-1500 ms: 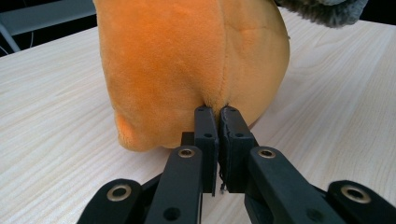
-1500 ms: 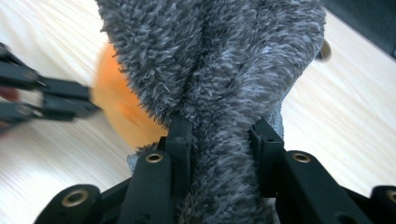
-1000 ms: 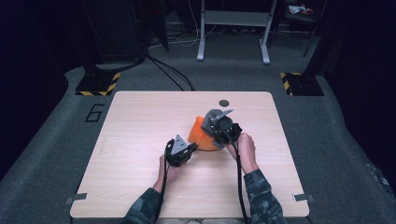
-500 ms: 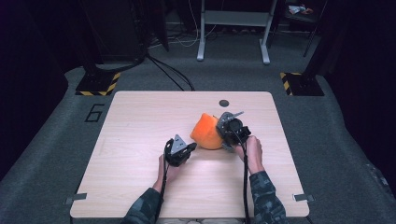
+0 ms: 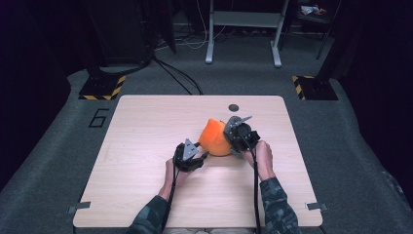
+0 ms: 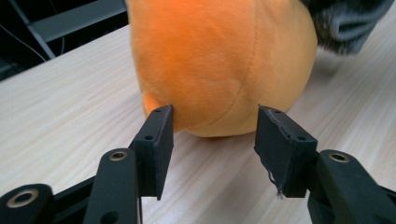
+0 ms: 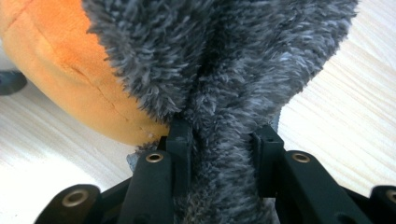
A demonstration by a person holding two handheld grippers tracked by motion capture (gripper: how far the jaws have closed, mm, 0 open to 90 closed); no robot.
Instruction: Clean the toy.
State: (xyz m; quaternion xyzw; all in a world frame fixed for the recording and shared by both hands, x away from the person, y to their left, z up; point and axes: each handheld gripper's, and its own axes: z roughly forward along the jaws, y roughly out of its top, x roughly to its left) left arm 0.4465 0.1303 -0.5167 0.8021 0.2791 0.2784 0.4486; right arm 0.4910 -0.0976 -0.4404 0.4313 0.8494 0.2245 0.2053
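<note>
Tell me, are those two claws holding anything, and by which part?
The right gripper pinches the plush toy by its grey furry part. The left gripper has just opened; its jaws flank the orange body without gripping.

Light wooden table, orange plush toy

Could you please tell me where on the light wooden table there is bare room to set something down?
The light wooden table is bare along its left side and its far-left corner. The near-right corner is also free. It is crowded at the middle, where the left tool and right tool flank the orange and grey plush toy. A small dark round hole marks the far edge.
</note>
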